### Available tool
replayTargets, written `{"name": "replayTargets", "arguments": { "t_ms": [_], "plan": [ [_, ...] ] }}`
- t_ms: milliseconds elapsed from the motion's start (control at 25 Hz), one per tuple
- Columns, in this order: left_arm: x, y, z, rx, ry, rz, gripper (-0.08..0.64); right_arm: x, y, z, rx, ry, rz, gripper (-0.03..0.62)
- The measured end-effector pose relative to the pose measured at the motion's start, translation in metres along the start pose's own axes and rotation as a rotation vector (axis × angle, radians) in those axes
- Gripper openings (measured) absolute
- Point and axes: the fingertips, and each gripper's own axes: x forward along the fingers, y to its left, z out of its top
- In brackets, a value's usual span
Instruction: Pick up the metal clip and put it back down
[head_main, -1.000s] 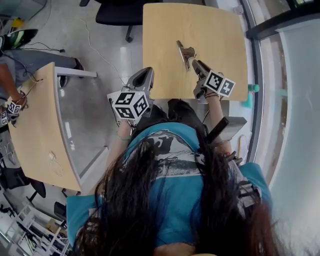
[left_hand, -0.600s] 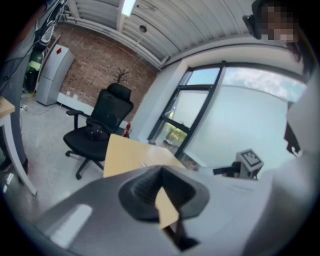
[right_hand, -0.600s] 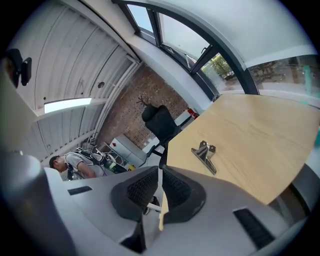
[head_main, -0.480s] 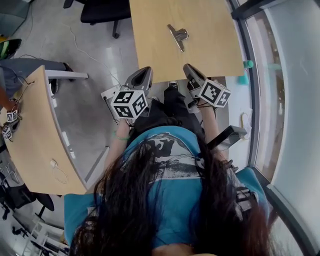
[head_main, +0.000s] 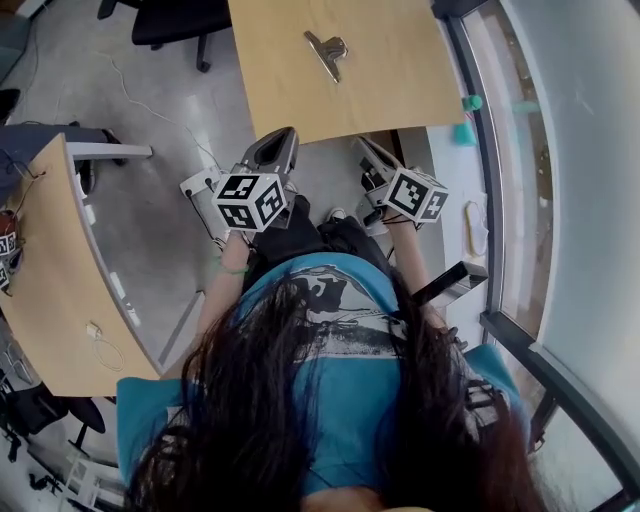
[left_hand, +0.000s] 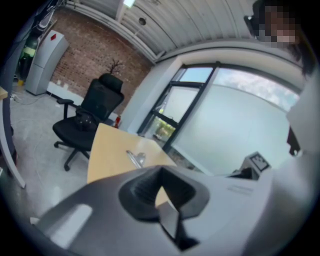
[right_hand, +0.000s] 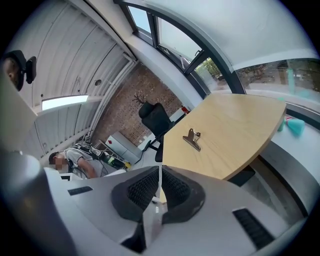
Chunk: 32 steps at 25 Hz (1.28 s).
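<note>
The metal clip (head_main: 325, 48) lies flat on the light wooden table (head_main: 400, 80), with nothing touching it. It also shows as a small clip (left_hand: 135, 158) in the left gripper view and as a clip (right_hand: 192, 139) in the right gripper view. My right gripper (head_main: 358, 143) hangs off the table's near edge, short of the clip, jaws shut and empty; its pads (right_hand: 172, 187) meet. My left gripper (head_main: 285, 133) is level with it, left of the table's corner, its tips together and nothing in them.
A black office chair (head_main: 175, 20) stands beyond the table's far left corner. A second wooden desk (head_main: 40, 290) runs along my left, with another person's hand (head_main: 8, 225) at it. Teal objects (head_main: 465, 120) sit by the glass wall on the right.
My right gripper has drawn back from the clip, off the table toward my body, and its jaws have shut empty. The clip stays on the table. The left gripper keeps its pose.
</note>
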Motion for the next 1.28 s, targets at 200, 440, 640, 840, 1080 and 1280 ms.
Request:
{"name": "replayTargets", "arguments": {
  "t_ms": [200,440,640,840,1080,1280],
  "plan": [
    [-0.008,-0.040,-0.010,0.047,0.003,-0.024,0.003,-0.032,-0.012,0.003,-0.027,-0.037,-0.018,0.029],
    [-0.040,-0.089,-0.039,0.029,-0.025,0.001,0.003,-0.097,-0.014,-0.023,-0.034,-0.049,0.024,0.029],
    [-0.070,-0.141,-0.077,-0.001,-0.071,0.039,0.003,-0.165,-0.026,-0.056,-0.041,-0.037,0.056,0.029],
    [-0.109,-0.189,-0.128,0.004,-0.084,0.066,0.003,-0.223,-0.034,-0.096,-0.045,-0.021,0.084,0.029],
    [-0.149,-0.227,-0.168,0.011,-0.081,0.105,0.003,-0.266,-0.030,-0.135,-0.043,0.012,0.126,0.026],
    [-0.177,-0.238,-0.174,0.040,-0.093,0.132,0.003,-0.276,-0.016,-0.155,-0.040,0.023,0.168,0.026]
  ]
}}
